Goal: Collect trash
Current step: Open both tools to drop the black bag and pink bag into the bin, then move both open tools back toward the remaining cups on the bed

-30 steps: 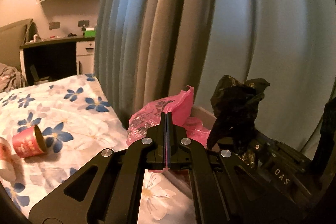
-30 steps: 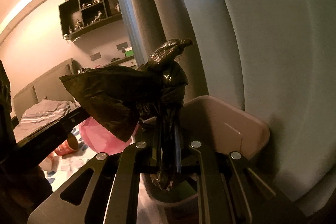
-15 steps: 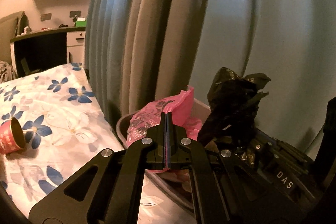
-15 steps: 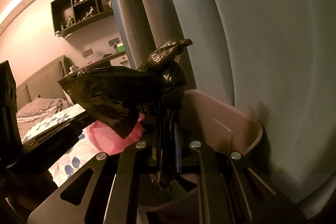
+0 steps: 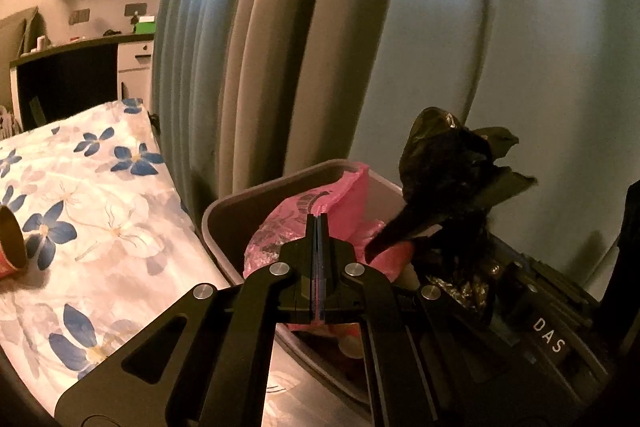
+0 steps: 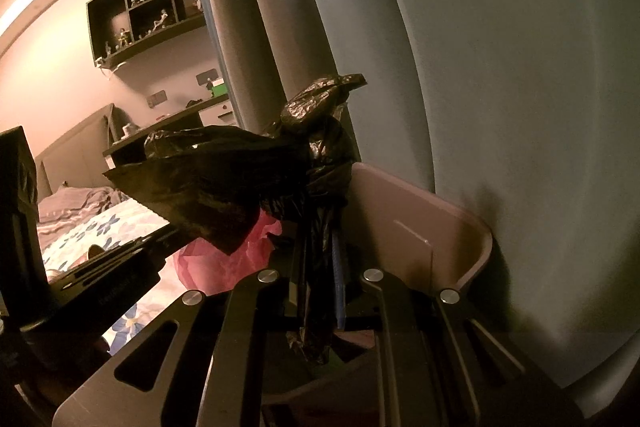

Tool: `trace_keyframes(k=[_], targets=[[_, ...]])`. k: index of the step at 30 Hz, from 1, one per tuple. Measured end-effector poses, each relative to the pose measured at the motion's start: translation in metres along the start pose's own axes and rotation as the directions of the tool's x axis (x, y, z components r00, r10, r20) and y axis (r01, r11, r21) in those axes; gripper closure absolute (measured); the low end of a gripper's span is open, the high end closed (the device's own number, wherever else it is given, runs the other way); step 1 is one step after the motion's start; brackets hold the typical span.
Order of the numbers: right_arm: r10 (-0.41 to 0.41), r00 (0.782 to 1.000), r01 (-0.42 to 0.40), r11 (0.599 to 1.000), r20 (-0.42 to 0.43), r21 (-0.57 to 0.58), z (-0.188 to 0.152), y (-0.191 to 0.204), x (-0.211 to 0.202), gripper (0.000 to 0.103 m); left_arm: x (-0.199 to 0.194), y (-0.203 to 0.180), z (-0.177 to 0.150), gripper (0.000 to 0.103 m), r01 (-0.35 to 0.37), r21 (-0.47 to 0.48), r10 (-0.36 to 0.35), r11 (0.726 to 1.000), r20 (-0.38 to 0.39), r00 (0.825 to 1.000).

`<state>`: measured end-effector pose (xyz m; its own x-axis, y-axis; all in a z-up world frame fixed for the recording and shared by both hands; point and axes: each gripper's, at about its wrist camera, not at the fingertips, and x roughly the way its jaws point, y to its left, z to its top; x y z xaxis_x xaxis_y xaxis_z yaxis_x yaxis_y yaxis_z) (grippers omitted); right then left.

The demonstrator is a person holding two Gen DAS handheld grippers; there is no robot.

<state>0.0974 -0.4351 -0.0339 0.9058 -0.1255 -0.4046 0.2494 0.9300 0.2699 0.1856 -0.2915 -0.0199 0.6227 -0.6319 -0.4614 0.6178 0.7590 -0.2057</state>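
Note:
My left gripper (image 5: pixel 317 223) is shut on a crumpled pink plastic bag (image 5: pixel 304 223) and holds it over the open mouth of a brownish trash bin (image 5: pixel 240 203) beside the bed. My right gripper (image 6: pixel 318 227) is shut on a crumpled black plastic bag (image 6: pixel 240 179) and holds it above the same bin (image 6: pixel 420 227); that black bag also shows in the left wrist view (image 5: pixel 448 179). The pink bag shows below the black one in the right wrist view (image 6: pixel 216 263). Other trash lies inside the bin, mostly hidden.
A bed with a blue-flowered sheet (image 5: pixel 92 211) lies left of the bin. A red paper cup (image 5: pixel 10 247) lies on its side on the sheet. Grey curtains (image 5: pixel 280 47) hang right behind the bin. A desk and wall shelf stand far left.
Both grippers have moved forward and to the right with their bags, from over the bed edge to over the bin. The red cup has slid toward the left edge of view.

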Motion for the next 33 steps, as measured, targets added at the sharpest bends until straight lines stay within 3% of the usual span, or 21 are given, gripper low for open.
trace_keyframes(k=[4, 7, 9, 11, 16, 28, 33], targets=[[-0.004, 1.000, 0.004, 1.000, -0.004, 0.001, 0.000, 0.001, 0.001, 0.083, 0.003, 0.002, -0.002, 0.102, 0.021, -0.009, -0.021, 1.000, -0.021, 1.000], [-0.007, 1.000, 0.007, 1.000, -0.007, 0.001, 0.000, 0.000, 0.003, 0.076, 0.004, 0.005, -0.004, 0.091, 0.015, -0.011, -0.015, 1.000, -0.032, 0.999], [-0.011, 1.000, 0.011, 1.000, -0.007, -0.001, 0.000, 0.000, 0.003, 0.070, 0.002, 0.008, -0.005, 0.078, -0.005, -0.014, 0.004, 1.000, -0.030, 1.000], [-0.013, 1.000, 0.013, 1.000, -0.007, 0.000, -0.001, 0.001, 0.001, 0.064, -0.002, 0.012, -0.006, 0.050, -0.030, -0.024, 0.029, 0.999, -0.021, 0.999], [-0.016, 1.000, 0.016, 1.000, -0.006, -0.008, -0.002, 0.004, -0.001, 0.052, -0.016, 0.020, -0.009, 0.029, -0.127, -0.027, 0.127, 0.992, 0.002, 0.992], [-0.017, 1.000, 0.017, 1.000, 0.002, -0.019, -0.008, 0.017, -0.014, 0.021, -0.053, 0.038, -0.019, 0.015, -0.264, -0.044, 0.264, 0.964, 0.003, 0.964], [-0.017, 1.000, 0.018, 1.000, 0.011, -0.023, -0.010, 0.025, -0.023, 0.016, -0.073, 0.048, -0.024, 0.014, -0.316, -0.055, 0.317, 0.947, 0.011, 0.948]])
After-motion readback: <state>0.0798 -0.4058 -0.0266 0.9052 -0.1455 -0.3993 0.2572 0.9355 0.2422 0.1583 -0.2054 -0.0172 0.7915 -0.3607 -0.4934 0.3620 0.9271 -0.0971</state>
